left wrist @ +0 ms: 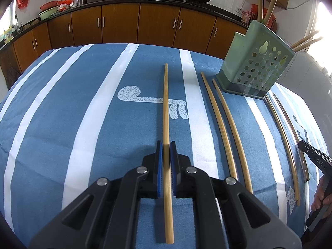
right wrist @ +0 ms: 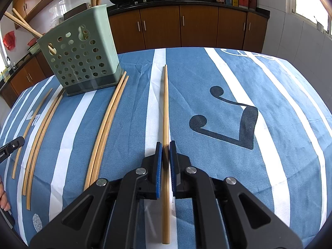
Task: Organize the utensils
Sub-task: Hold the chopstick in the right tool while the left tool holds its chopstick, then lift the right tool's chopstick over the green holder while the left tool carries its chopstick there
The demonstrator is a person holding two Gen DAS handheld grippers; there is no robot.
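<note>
Bamboo chopsticks lay on the striped cloth (left wrist: 83, 103) near the green holder (left wrist: 257, 70). Left gripper (left wrist: 166, 145) pinched one chopstick (left wrist: 165, 103); right gripper (right wrist: 165, 145) pinched another chopstick (right wrist: 166, 103). Two pairs (left wrist: 224, 120) lay between them.

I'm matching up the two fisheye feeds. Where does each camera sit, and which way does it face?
Left wrist: on the left gripper, looking down its jaws, shut on a chopstick, across the striped cloth; holder far right, a hand at the right edge.
Right wrist: on the right gripper, jaws shut on another chopstick; holder upper left, fingers at the left edge.
Shared: holder, loose chopstick pairs, cabinets.
</note>
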